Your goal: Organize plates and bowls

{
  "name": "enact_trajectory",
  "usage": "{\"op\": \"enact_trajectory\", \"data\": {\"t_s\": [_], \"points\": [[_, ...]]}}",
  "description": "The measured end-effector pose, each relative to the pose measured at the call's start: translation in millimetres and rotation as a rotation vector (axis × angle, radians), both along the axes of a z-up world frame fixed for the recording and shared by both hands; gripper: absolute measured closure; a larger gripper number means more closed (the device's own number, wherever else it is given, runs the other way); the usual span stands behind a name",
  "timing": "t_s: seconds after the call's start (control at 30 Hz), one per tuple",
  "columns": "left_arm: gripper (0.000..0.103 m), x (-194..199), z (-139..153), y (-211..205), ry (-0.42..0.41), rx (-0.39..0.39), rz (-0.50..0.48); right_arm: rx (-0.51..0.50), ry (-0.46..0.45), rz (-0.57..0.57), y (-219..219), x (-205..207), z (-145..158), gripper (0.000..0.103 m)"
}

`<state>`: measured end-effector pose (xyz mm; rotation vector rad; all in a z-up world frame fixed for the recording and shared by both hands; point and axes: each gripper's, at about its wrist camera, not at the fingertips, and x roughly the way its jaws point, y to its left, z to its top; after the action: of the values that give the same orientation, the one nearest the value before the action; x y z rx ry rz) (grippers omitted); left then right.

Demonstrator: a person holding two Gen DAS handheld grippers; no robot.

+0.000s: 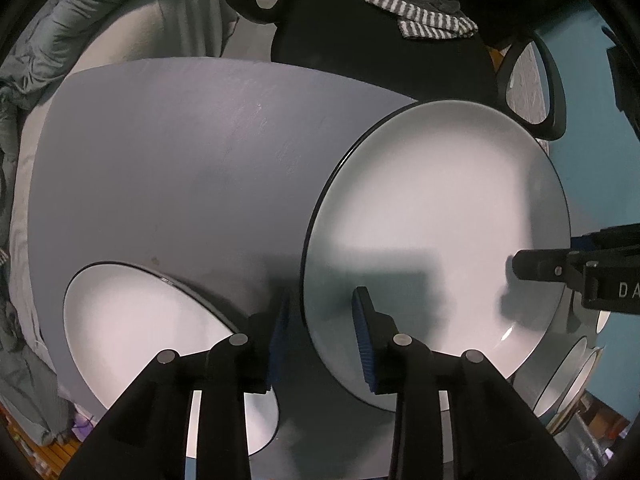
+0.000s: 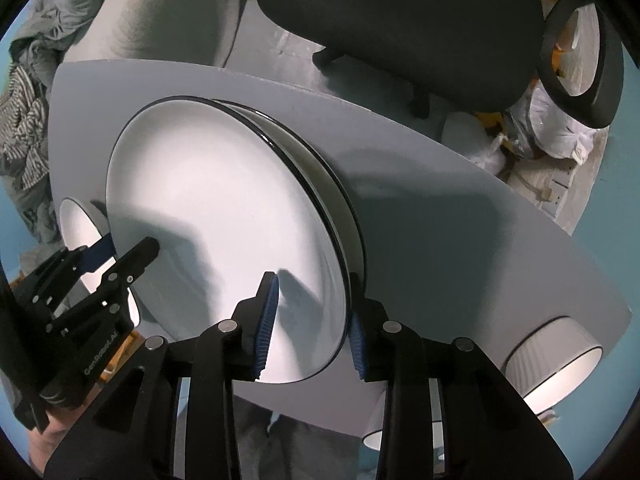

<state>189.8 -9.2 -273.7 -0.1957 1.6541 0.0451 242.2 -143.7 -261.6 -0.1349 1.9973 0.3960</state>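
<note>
Top white plate [image 2: 224,216] on a plate stack [image 2: 348,216] mid grey table [image 2: 460,216]. Left gripper [image 1: 320,332] and right gripper [image 2: 310,332] astride opposite rims, jaws parted, pads clear. Another plate [image 1: 132,328] just left; bowl [image 2: 556,364] at table edge.

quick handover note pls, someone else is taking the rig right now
Left gripper: open, straddling the left rim of the top plate, pads off it.
Right gripper: open, straddling the same plate's right rim, pads off it.
Top plate sits on a stack of plates on the grey table.
Done: that plate is stacked.
Left: one loose plate and the bowls at the table edge.
</note>
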Motion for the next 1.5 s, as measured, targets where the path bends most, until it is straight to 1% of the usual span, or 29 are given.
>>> {"op": "enact_trajectory", "data": {"t_s": [0.07, 0.17, 0.33, 0.5, 0.73, 0.8, 0.83, 0.93, 1.07, 1.1, 1.13, 1.17, 1.27, 1.3, 1.4, 1.47, 1.5], "points": [[0.07, -1.9, 0.9, 0.6, -0.004, 0.007, 0.001, -0.015, -0.007, 0.008, 1.9, -1.7, 1.5, 0.071], [0.07, -5.0, 1.7, 3.6, -0.01, 0.004, 0.012, -0.025, -0.019, 0.01, 3.4, -2.7, 4.4, 0.068], [0.07, -10.6, 6.0, 6.0, -0.023, 0.001, 0.017, -0.051, -0.041, 0.022, 7.1, -5.2, 7.8, 0.067], [0.07, -12.2, 7.5, 9.3, -0.034, -0.005, 0.027, -0.055, -0.063, 0.021, 6.7, -7.3, 8.8, 0.067], [0.07, -19.8, 19.3, 13.4, -0.054, -0.011, 0.049, -0.074, -0.078, 0.015, 8.0, -10.1, 12.1, 0.066], [0.07, -20.6, 21.6, 15.0, -0.058, -0.013, 0.055, -0.091, -0.091, 0.019, 7.7, -10.2, 13.4, 0.059], [0.07, -22.0, 23.1, 15.4, -0.06, -0.014, 0.056, -0.105, -0.105, 0.028, 7.2, -10.8, 14.5, 0.059], [0.07, -23.0, 24.8, 15.9, -0.068, -0.015, 0.055, -0.097, -0.104, 0.026, 7.5, -12.6, 15.3, 0.059], [0.07, -28.7, 29.7, 21.1, -0.078, -0.018, 0.058, -0.105, -0.128, 0.032, 6.6, -15.9, 18.2, 0.059], [0.069, -30.2, 30.2, 22.3, -0.077, -0.017, 0.059, -0.107, -0.141, 0.034, 7.0, -16.9, 20.2, 0.059], [0.064, -34.1, 32.2, 23.2, -0.076, -0.015, 0.061, -0.111, -0.157, 0.037, 7.6, -17.8, 23.0, 0.059], [0.062, -36.9, 33.6, 24.5, -0.076, -0.013, 0.064, -0.113, -0.18, 0.039, 7.4, -18.8, 26.2, 0.059], [0.061, -44.2, 38.1, 29.6, -0.082, -0.007, 0.065, -0.11, -0.223, 0.035, 10.7, -22.7, 35.1, 0.05], [0.06, -46.7, 39.7, 31.7, -0.084, -0.004, 0.065, -0.109, -0.234, 0.037, 11.2, -23.4, 37.8, 0.049], [0.052, -54.8, 45.3, 39.6, -0.091, 0.011, 0.068, -0.128, -0.268, 0.056, 14.0, -26.9, 46.6, 0.048], [0.051, -60.1, 50.7, 45.4, -0.093, 0.021, 0.073, -0.133, -0.293, 0.071, 17.4, -30.2, 52.9, 0.047], [0.05, -62.9, 54.3, 49.2, -0.094, 0.022, 0.076, -0.135, -0.303, 0.076, 16.9, -31.2, 54.2, 0.044]]}}
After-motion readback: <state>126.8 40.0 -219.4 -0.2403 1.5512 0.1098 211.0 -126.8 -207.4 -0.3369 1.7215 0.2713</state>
